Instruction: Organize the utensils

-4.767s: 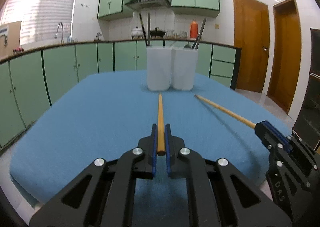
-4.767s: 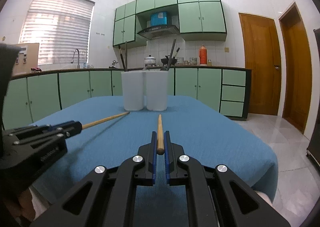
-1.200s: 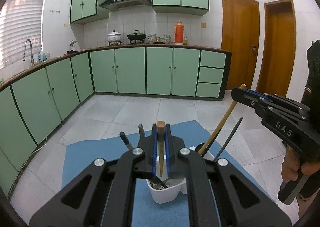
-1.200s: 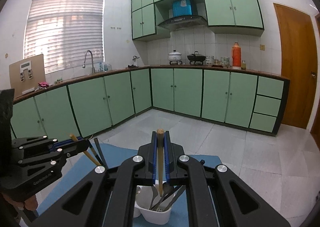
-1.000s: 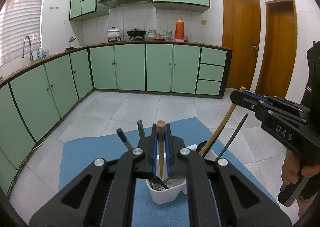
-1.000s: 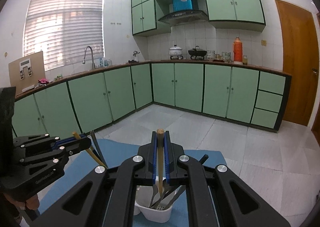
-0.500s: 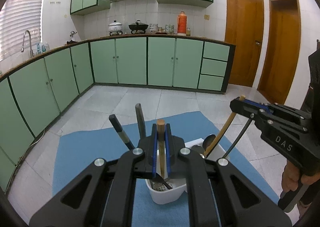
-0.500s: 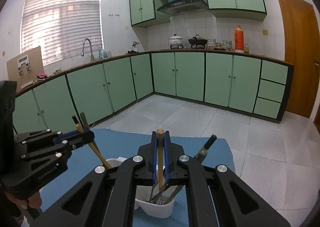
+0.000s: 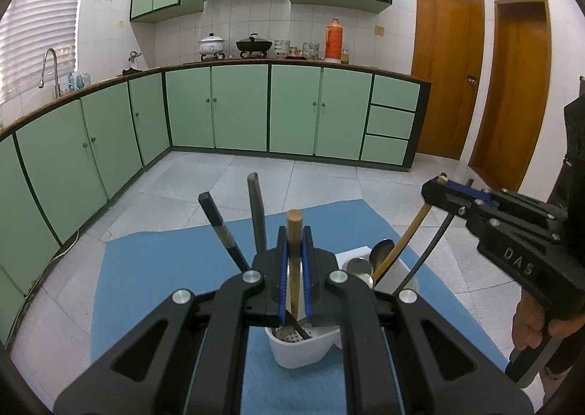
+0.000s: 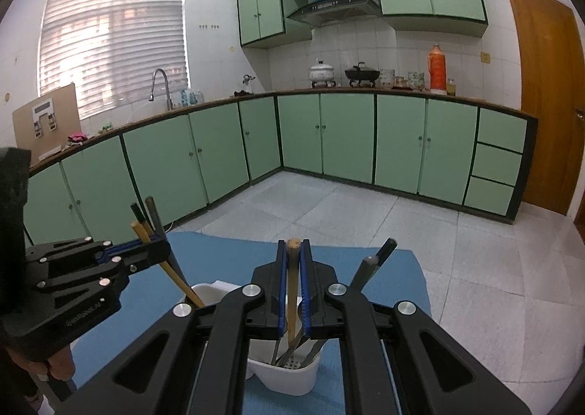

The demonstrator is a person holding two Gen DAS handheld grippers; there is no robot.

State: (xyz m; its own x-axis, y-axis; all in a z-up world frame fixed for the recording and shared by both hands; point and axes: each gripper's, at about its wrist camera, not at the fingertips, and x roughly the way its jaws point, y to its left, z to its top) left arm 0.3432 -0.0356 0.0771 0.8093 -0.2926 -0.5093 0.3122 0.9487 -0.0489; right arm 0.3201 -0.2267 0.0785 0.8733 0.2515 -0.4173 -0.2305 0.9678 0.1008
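My left gripper (image 9: 293, 232) is shut on a wooden chopstick (image 9: 293, 268) that stands upright, its lower end inside the white utensil holder (image 9: 303, 353). The left gripper shows again at left in the right wrist view (image 10: 146, 250). My right gripper (image 10: 292, 246) has its jaws opening; a second chopstick (image 10: 291, 290) stands loose between them, its tip down in the holder's other cup (image 10: 292, 378) among metal utensils. In the left wrist view the right gripper (image 9: 438, 188) hangs at right over that chopstick (image 9: 402, 246).
The holder stands on a blue cloth-covered table (image 9: 146, 268). Dark-handled utensils (image 9: 219, 228) lean out of the left cup, and others (image 10: 380, 254) out of the right one. A hand (image 9: 530, 327) grips the right tool. Green cabinets and tiled floor lie beyond.
Both grippers have sunk toward the holder, pushing the chopsticks deeper into the cups. The right chopstick's top has slid down level with the pad tips.
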